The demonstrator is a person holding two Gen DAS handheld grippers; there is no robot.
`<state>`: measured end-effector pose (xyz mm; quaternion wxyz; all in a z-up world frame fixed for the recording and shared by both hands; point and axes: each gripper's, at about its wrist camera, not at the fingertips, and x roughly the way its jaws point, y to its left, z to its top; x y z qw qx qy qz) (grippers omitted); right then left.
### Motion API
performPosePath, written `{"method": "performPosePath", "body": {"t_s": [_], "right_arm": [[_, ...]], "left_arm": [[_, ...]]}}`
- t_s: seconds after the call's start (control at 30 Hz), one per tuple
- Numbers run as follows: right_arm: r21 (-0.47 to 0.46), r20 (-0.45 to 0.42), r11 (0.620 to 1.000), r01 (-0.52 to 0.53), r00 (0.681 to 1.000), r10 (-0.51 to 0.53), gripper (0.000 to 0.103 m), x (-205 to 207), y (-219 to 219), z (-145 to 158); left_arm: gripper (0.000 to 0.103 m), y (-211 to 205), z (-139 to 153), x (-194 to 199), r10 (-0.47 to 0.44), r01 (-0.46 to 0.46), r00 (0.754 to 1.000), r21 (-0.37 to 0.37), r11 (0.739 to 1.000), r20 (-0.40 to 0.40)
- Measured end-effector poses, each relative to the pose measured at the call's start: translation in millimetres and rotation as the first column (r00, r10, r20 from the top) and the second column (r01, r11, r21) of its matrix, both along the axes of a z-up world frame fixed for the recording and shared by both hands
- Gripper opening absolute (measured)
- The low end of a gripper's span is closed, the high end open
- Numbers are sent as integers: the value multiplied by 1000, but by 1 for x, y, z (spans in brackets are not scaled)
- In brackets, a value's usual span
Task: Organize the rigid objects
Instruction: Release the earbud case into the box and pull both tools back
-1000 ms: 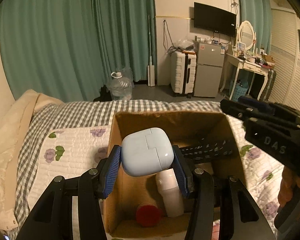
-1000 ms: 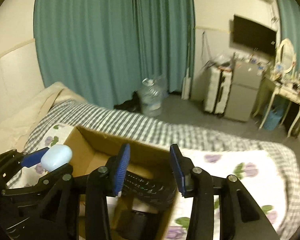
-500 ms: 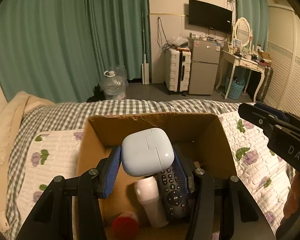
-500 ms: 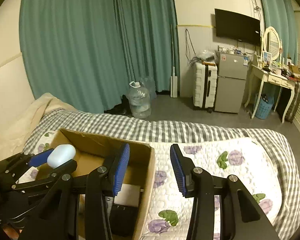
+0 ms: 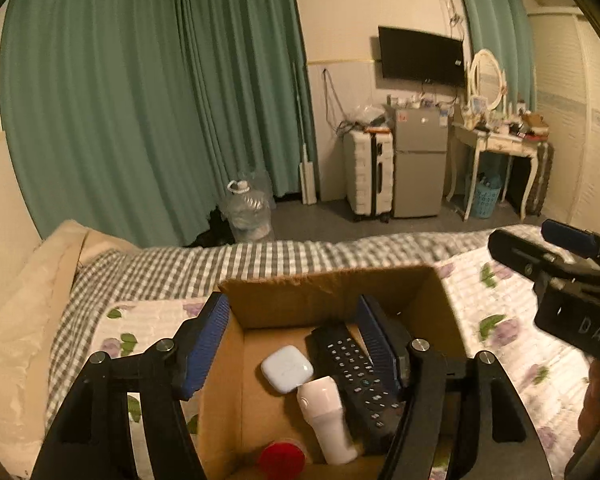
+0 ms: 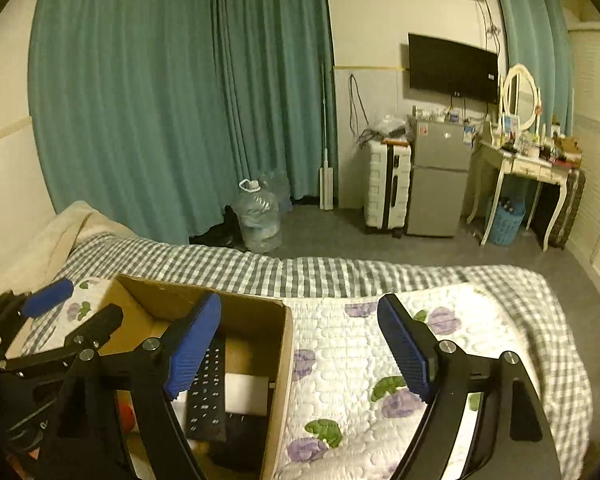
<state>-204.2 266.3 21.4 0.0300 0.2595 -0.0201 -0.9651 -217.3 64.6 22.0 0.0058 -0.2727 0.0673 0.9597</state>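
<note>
L tongs [image 5: 292, 344] hang over the cardboard box [image 5: 328, 288], jaws spread wide w/ nothing between the blue pads. The pale blue earbud case [image 5: 287, 368] lies loose on the box floor, just beside the black remote [image 5: 354, 376], which leans diagonally along the R side of the box. A white bottle [image 5: 328, 420] lies below the case, its top end touching or nearly touching it; can't tell which. A red round thing [image 5: 282, 460] sits at the near edge of the box, cut off by the frame bottom, so what it is stays unclear.

R tongs [image 6: 300, 352] also wide open, holding nothing: L pad over the box's inside, R pad over the floral quilt [image 6: 380, 360]. From the R wrist view the box interior is mostly hidden behind the tong arm; only the remote, a white patch and some dark shape below it show, plus an orange-red sliver at lower L. Case not visible there.

Box sits on the bed, quilt over a gray checked blanket [image 6: 220, 268]. In the L wrist view the R tongs enter at far R, partly cut off by the edge.
</note>
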Motion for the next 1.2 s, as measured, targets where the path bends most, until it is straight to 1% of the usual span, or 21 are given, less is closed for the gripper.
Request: {"method": "performPosePath", "body": {"t_s": [0.07, 0.13, 0.2, 0.3, 0.33, 0.43, 0.53, 0.63, 0.7, 0.77, 0.9, 1.0, 1.07, 1.13, 1.2], "right_arm": [[20, -22, 1000, 1, 1000, -1, 87, 14, -3, 16], [40, -56, 999, 3, 998, -1, 90, 38, -6, 39], [47, -78, 999, -1, 997, 5, 93, 57, -8, 57], [68, -109, 998, -3, 994, 11, 99, 94, -12, 83], [77, -114, 997, -1, 993, 10, 103, 102, -13, 87], [119, -122, 993, -5, 992, 19, 103, 132, -18, 92], [149, -115, 989, -19, 993, 36, 103, 153, -24, 88], [157, -95, 987, -32, 994, 47, 103, 168, -28, 73], [147, -80, 988, -42, 995, 54, 103, 174, -29, 59], [142, -56, 989, -49, 997, 58, 103, 175, -30, 39], [130, 9, 990, -54, 999, 53, 103, 168, -31, -9], [134, 84, 990, -51, 996, 40, 103, 155, -32, -42], [147, 127, 988, -45, 992, 27, 103, 146, -34, -60], [146, 163, 988, -43, 986, 19, 103, 140, -34, -77], [139, 201, 989, -46, 979, 18, 103, 134, -35, -90]], "left_arm": [[69, -2, 18, 17, -3, 4, 999, 10, 1000, -37], [69, -5, 38, 37, -6, 8, 997, 23, 1000, -71], [73, -7, 55, 53, -11, 15, 995, 36, 999, -99], [74, -12, 78, 82, -9, 16, 990, 47, 999, -144], [75, -14, 84, 90, -7, 15, 988, 51, 999, -153], [75, -21, 93, 114, -6, 17, 985, 60, 998, -172], [75, -26, 91, 134, -6, 16, 984, 55, 998, -178], [75, -32, 77, 148, -7, 17, 987, 58, 998, -158], [75, -36, 62, 155, -10, 18, 991, 64, 998, -130], [75, -38, 42, 156, -13, 18, 995, 55, 998, -95], [75, -38, -7, 154, -20, 21, 1000, 27, 999, -18], [75, -41, -49, 147, -20, 18, 998, 37, 999, 57], [75, -45, -78, 143, -27, 20, 993, 56, 998, 117], [75, -45, -100, 138, -40, 31, 985, 58, 998, 169], [75, -45, -118, 135, -53, 42, 978, 59, 997, 202]]}}
